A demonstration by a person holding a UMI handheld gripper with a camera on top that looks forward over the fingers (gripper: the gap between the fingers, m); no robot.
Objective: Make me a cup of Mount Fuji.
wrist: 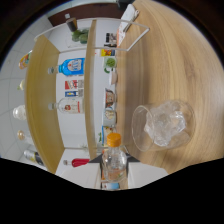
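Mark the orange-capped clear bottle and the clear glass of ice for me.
Orange-capped clear bottle [114,159], gripper view: point on its clear body.
Clear glass of ice [164,124], gripper view: point on the ice inside.

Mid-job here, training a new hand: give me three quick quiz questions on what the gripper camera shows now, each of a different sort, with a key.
1. True or false: the glass on the wooden counter holds ice.
2. What colour is the cap of the small bottle just ahead of the fingers? A) blue B) orange C) green
3. Fill in: the blue bottle sits on the ____.

Key: 1 true; 2 B; 3 shelf, with other bottles.
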